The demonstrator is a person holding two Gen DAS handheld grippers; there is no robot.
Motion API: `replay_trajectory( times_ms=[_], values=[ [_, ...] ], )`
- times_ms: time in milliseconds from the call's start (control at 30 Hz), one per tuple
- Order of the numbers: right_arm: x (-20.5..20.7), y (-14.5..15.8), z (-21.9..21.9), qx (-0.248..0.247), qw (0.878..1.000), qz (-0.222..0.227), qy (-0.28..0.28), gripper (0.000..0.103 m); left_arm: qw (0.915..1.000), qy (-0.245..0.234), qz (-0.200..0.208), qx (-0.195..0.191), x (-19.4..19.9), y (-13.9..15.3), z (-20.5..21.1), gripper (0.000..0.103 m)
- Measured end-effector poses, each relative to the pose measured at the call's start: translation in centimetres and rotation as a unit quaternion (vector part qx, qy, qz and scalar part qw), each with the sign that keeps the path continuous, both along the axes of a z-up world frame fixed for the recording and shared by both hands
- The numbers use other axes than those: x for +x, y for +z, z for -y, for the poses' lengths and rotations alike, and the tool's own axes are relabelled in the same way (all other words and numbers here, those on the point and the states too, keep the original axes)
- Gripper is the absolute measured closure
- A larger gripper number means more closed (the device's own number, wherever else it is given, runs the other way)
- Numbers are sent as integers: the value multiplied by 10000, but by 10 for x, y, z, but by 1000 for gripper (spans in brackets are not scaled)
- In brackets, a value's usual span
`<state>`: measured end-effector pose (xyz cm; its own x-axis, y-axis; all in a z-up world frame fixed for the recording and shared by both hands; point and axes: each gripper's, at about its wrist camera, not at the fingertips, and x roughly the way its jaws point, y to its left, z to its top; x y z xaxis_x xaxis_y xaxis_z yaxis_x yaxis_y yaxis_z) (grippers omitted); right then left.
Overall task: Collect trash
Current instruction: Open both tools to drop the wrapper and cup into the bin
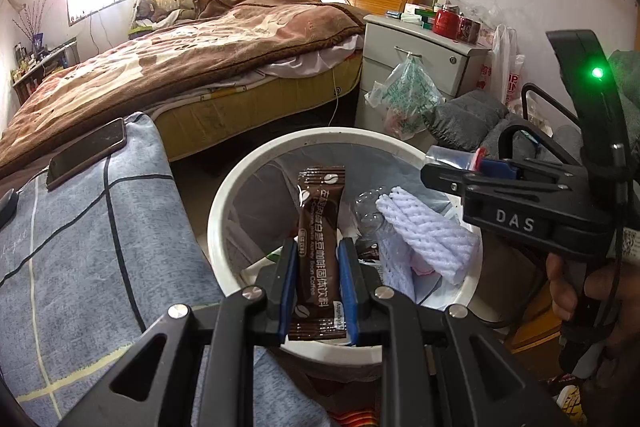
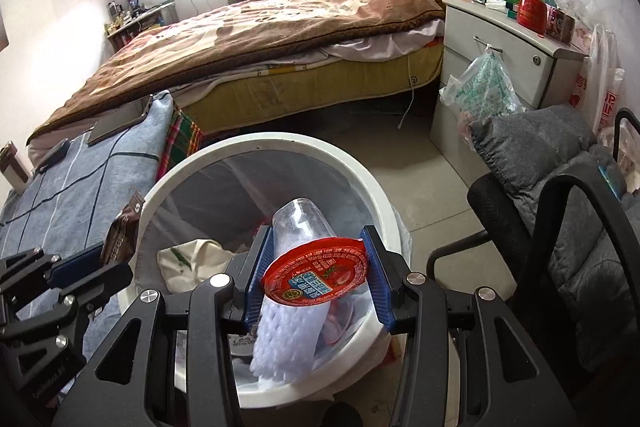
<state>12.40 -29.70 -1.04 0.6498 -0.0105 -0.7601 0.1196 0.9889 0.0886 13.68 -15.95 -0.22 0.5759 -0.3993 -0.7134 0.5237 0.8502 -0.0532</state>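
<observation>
A white round trash bin (image 1: 224,203) lined with a clear bag stands on the floor, holding white foam netting (image 1: 424,235) and other scraps. My left gripper (image 1: 318,259) is shut on a brown coffee sachet (image 1: 318,239) held upright over the bin. My right gripper (image 2: 316,263) is shut on a clear plastic cup with a red foil lid (image 2: 316,271), held over the bin (image 2: 376,195). The right gripper also shows in the left wrist view (image 1: 452,169). The left gripper with the sachet (image 2: 124,231) shows at the left in the right wrist view.
A blue checked cloth surface (image 1: 80,227) with a phone (image 1: 86,153) lies left of the bin. A bed (image 1: 180,67) stands behind. A grey nightstand (image 1: 416,67) with a hanging plastic bag (image 1: 404,95) and a black chair with a grey cushion (image 2: 560,187) are at the right.
</observation>
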Motion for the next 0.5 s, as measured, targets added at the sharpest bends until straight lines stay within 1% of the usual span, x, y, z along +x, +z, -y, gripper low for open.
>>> replay_trajectory(
  times_ms=[33, 67, 100, 133, 167, 267, 367, 500],
  values=[
    [1, -1, 0, -34, 10000, -26, 7, 57, 10000, -24, 37, 23, -1, 0, 1, 80],
    [1, -1, 0, -88, 10000, -42, -9, 57, 10000, -41, 60, 42, -1, 0, 2, 75],
    [2, -2, 2, -146, 9999, -55, -41, 56, 10000, -42, 50, 42, -1, 0, 3, 67],
    [1, -2, 2, -214, 9997, -46, -69, 56, 10000, -48, 44, 14, -1, 0, 3, 63],
    [1, -2, 2, -231, 9997, -29, -55, 55, 10000, -51, 48, -19, -1, 1, 3, 56],
    [-2, -2, 3, -212, 9998, 0, -43, 50, 10000, -26, 51, -44, -3, 1, 1, 54],
    [-4, 0, 3, -147, 9999, 69, -48, 48, 10000, 5, 1, -92, -3, 0, -1, 49],
    [-6, 4, 0, -169, 9997, 140, -47, 46, 9998, 69, -7, -159, -5, 2, -7, 48]
  ],
)
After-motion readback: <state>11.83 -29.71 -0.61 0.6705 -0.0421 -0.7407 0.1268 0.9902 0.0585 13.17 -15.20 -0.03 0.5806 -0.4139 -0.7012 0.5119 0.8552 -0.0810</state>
